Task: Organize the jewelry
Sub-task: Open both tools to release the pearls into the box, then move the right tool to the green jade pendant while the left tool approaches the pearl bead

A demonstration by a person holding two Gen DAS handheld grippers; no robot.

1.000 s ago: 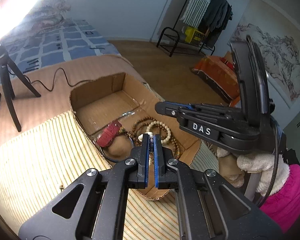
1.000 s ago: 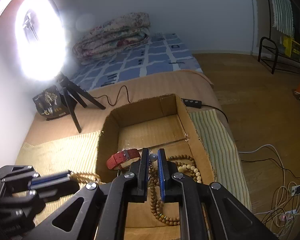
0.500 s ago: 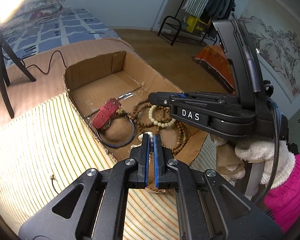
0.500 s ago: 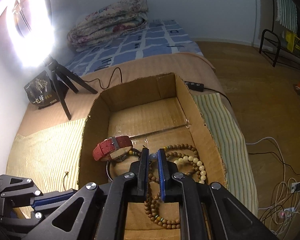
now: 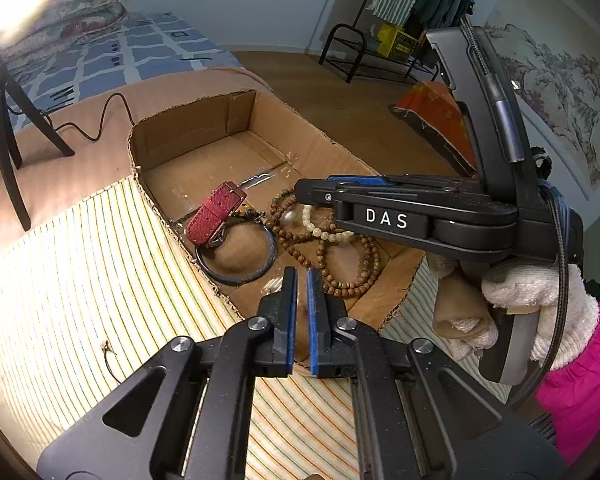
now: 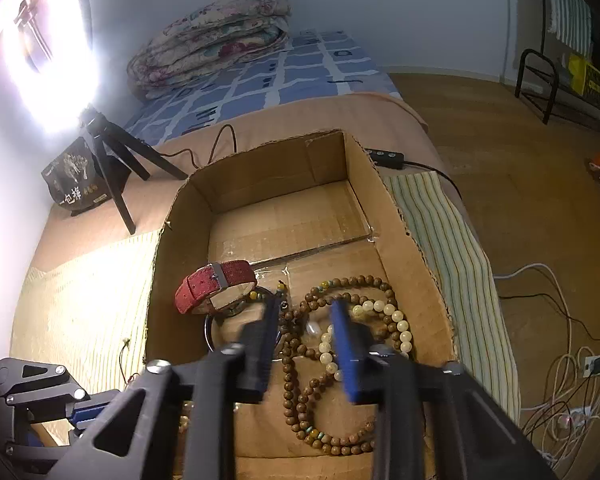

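An open cardboard box (image 5: 188, 128) (image 6: 412, 264) lies on the bed. Inside lie a red watch strap (image 5: 214, 214) (image 6: 216, 286), a dark bangle (image 5: 236, 276), a brown wooden bead necklace (image 5: 340, 268) (image 6: 296, 392) and a pale bead bracelet (image 5: 324, 232) (image 6: 396, 328). My left gripper (image 5: 301, 276) is nearly shut and empty, at the box's near edge. My right gripper (image 6: 304, 312) hangs open over the beads, holding nothing; it shows in the left wrist view (image 5: 312, 192).
A striped mat (image 5: 80, 280) (image 6: 452, 240) lies under the box, with a small earring (image 5: 108, 350) on it. A ring-light tripod (image 6: 112, 160), a dark packet (image 6: 76, 180) and a folded quilt (image 6: 212, 56) sit behind. Cables (image 6: 560, 360) lie on the floor at right.
My right gripper has opened over the box; a small item it pinched is gone from between its fingers. The left gripper drew back toward the box's near edge.
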